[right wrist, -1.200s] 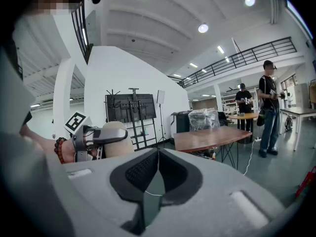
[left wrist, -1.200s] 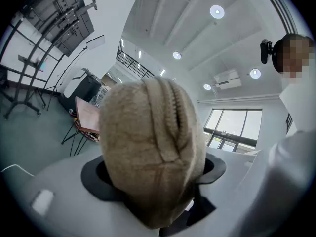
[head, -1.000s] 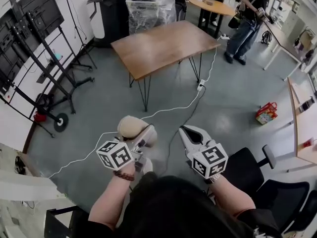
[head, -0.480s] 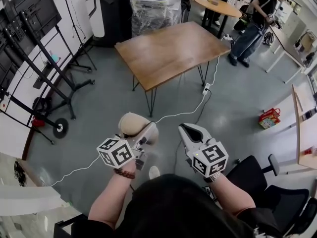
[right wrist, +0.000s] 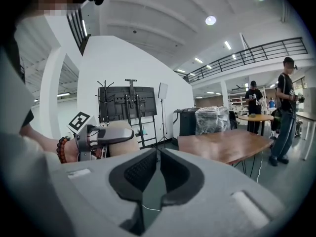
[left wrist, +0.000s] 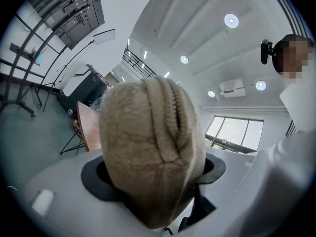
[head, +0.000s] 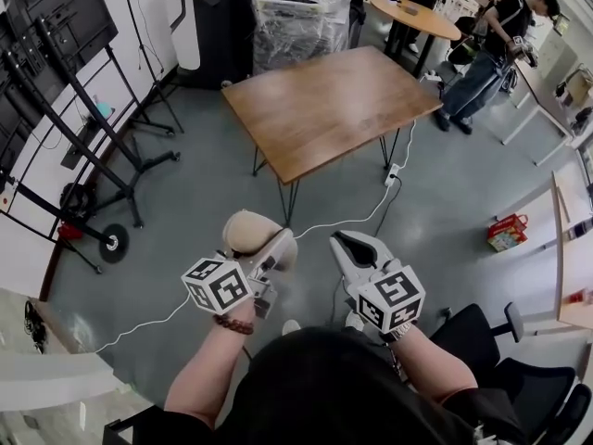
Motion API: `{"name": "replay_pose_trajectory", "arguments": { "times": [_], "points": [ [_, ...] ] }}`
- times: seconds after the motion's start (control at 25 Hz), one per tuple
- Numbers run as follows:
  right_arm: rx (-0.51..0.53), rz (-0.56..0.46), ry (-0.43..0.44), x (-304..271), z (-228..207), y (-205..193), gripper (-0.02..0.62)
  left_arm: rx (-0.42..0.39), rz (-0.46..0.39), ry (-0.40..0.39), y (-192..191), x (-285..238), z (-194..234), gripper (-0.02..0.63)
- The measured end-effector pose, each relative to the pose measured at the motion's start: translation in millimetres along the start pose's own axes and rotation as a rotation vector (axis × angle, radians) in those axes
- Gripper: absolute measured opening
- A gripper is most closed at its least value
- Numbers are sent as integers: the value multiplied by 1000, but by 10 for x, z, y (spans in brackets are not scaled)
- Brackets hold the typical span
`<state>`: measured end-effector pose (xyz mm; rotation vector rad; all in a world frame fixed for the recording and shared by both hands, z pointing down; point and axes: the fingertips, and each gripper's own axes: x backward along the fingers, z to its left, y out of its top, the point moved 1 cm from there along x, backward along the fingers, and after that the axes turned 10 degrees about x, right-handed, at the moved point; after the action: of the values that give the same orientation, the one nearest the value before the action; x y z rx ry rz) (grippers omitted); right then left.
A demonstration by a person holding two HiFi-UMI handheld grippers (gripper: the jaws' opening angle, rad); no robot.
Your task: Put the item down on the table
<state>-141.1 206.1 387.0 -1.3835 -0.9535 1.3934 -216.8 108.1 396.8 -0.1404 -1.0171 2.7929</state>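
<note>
A rounded beige soft item [head: 243, 231] with stitched seams is clamped in my left gripper [head: 269, 245], held in the air over the grey floor. In the left gripper view the item [left wrist: 150, 147] fills the middle between both jaws. My right gripper [head: 344, 242] hovers beside it to the right, apart from it, its jaws all but together and just starting to part with nothing between them [right wrist: 158, 154]. The brown wooden table [head: 329, 109] on black hairpin legs stands further ahead, its top bare; it shows too in the right gripper view [right wrist: 222, 144].
A white cable [head: 343, 216] runs across the floor under the table. Black stands [head: 65, 91] line the left wall. A black bin [head: 208, 21] and a plastic-wrapped load [head: 301, 12] stand behind the table. A person [head: 486, 63] stands at far right. A black chair [head: 500, 341] is at my right.
The table has slid lower and nearer in the head view as the view moves forward. Both grippers keep their places, the left still holding the beige item.
</note>
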Motion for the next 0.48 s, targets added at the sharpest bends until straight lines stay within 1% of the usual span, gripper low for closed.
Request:
{"name": "replay_pose_trajectory", "arguments": {
  "times": [0.2, 0.48],
  "points": [
    [-6, -4, 37, -125, -177, -47, 14, 8, -13, 25, 18, -201, 91, 393],
    [-16, -24, 106, -280, -675, -85, 15, 4, -44, 81, 26, -661, 119, 393]
  ]
}}
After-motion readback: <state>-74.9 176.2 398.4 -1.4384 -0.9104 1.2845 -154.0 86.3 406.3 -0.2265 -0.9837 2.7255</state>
